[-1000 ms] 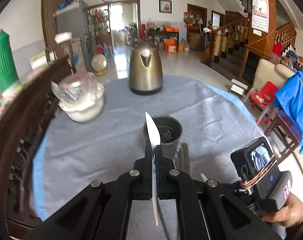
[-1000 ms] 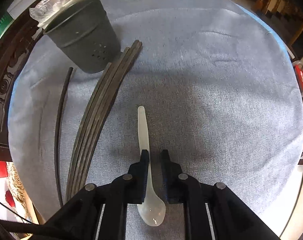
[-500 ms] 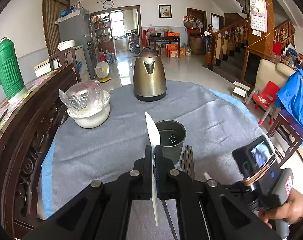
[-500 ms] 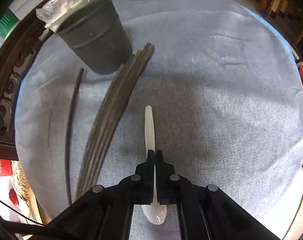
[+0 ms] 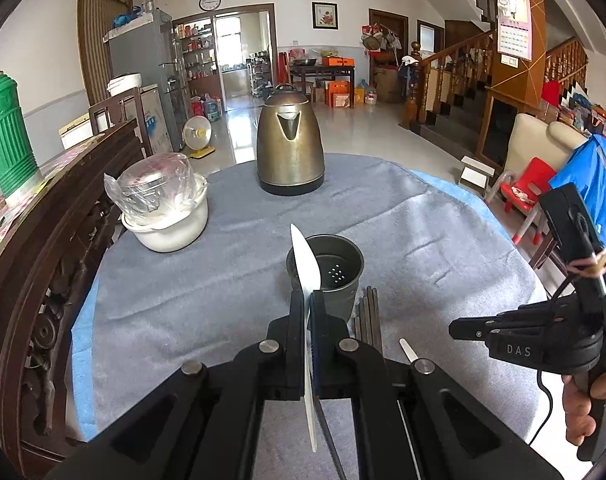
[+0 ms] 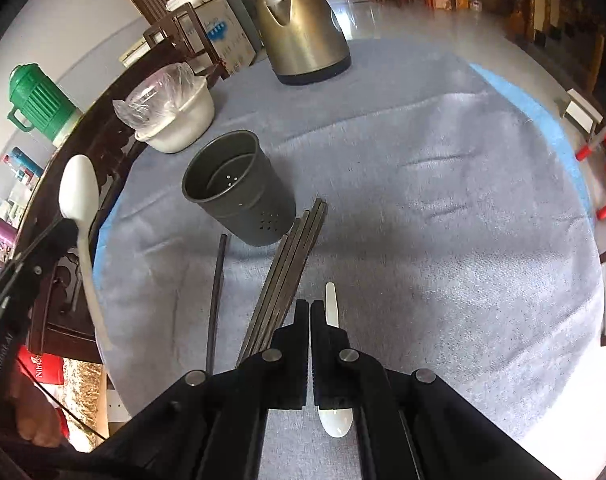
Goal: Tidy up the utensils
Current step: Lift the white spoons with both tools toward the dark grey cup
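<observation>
Left gripper (image 5: 307, 300) clamps white spoon (image 5: 306, 268) above holder (image 5: 335, 276); right gripper (image 6: 306, 312) closed, empty, over second spoon (image 6: 331, 308) on worktop (image 6: 443, 200).

A dark grey perforated cup (image 6: 239, 188) stands upright and empty on the cloth. At its 5 o'clock a bundle of dark chopsticks (image 6: 287, 276) lies flat, one stray stick (image 6: 217, 300) at 7. A white spoon (image 6: 331, 308) lies beside the bundle; another spoon (image 5: 307, 276) is held up off the cloth, bowl uppermost

Two white spoons (image 6: 79, 216) (image 6: 331, 308) showing; one grey holder cup (image 6: 239, 188) centre frame; one chopstick bundle (image 6: 291, 264), count unclear; one loose black stick (image 6: 217, 300); one kettle (image 6: 301, 24); one white bowl (image 6: 183, 120); one green flask (image 6: 39, 100).
</observation>
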### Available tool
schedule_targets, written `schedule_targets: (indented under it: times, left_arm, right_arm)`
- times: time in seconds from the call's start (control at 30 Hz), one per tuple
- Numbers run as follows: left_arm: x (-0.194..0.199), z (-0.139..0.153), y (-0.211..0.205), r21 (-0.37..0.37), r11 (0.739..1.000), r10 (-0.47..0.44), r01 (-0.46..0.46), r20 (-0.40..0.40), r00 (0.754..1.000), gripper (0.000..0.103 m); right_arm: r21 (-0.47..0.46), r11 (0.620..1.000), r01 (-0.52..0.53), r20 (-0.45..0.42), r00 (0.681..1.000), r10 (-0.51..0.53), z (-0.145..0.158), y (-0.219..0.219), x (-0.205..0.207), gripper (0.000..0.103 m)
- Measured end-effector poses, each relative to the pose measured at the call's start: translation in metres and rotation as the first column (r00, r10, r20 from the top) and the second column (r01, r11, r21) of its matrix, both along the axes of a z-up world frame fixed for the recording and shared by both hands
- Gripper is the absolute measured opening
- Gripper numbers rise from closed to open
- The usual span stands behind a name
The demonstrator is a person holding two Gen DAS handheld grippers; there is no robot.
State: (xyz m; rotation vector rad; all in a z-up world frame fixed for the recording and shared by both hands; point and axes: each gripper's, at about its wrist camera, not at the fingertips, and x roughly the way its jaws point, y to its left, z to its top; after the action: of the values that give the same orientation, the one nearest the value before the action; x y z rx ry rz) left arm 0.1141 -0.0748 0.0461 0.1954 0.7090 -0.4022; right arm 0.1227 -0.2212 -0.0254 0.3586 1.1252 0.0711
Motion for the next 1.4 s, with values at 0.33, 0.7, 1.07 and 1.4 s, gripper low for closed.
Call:
schedule_targets:
  times: [0.33, 0.7, 1.07, 1.4]
  left_arm:
    - [0.007, -0.01, -0.007, 0.013, 1.0, -0.003, 0.003, -0.018, 1.0, 0.002]
    - [0.014, -0.016, -0.01, 0.011, 1.0, -0.007, 0.007, -0.03, 1.0, 0.002]
    - [0.024, -0.02, -0.001, -0.014, 1.0, 0.006, -0.007, -0.054, 0.999, 0.002]
    - [0.044, -0.009, 0.023, -0.158, 0.987, -0.006, -0.008, -0.09, 0.996, 0.002]
  right_arm:
    - [0.025, 0.999, -0.021, -0.195, 0.98, 0.026, -0.068, 0.005, 0.01, 0.063]
    - [-0.26, 0.96, -0.106, -0.201, 0.978, 0.054, -0.091, 0.04, 0.015, 0.023]
    - [-0.24, 0.963, -0.126, -0.15, 0.984, 0.092, -0.079, 0.057, 0.004, 0.01]
    - [-0.043, 0.999, 0.008, 0.086, 0.996, -0.004, -0.006, 0.017, 0.001, 0.01]
